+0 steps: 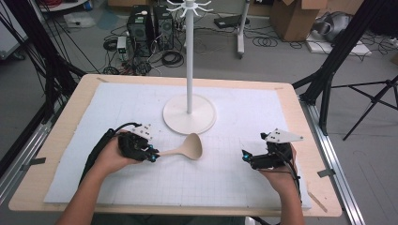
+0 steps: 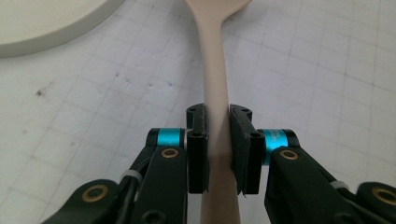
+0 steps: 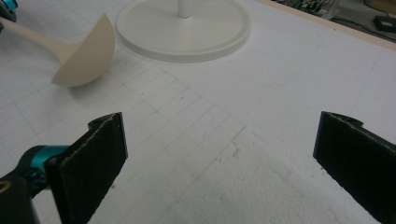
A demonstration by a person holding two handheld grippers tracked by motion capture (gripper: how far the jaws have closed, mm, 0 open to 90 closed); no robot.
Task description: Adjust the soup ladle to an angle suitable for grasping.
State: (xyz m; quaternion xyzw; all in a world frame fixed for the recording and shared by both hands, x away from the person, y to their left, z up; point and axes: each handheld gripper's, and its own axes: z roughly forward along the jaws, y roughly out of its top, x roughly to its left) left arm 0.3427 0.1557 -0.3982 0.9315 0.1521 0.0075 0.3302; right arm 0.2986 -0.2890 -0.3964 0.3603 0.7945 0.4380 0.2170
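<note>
**One ladle being gripped, its handle end hidden**

The beige ladle [image 1: 185, 149] is being clamped by its handle in the left gripper [image 1: 154, 154], bowl lying on the white foam mat [image 1: 225, 187] near the rack base [image 1: 189, 114]. Its handle end is being covered by the jaws. The right gripper [image 1: 245, 156] is being held wide open, empty.

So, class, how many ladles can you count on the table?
1: the ladle lies on the white mat before the stand's base, its handle clamped in the left gripper.
</note>
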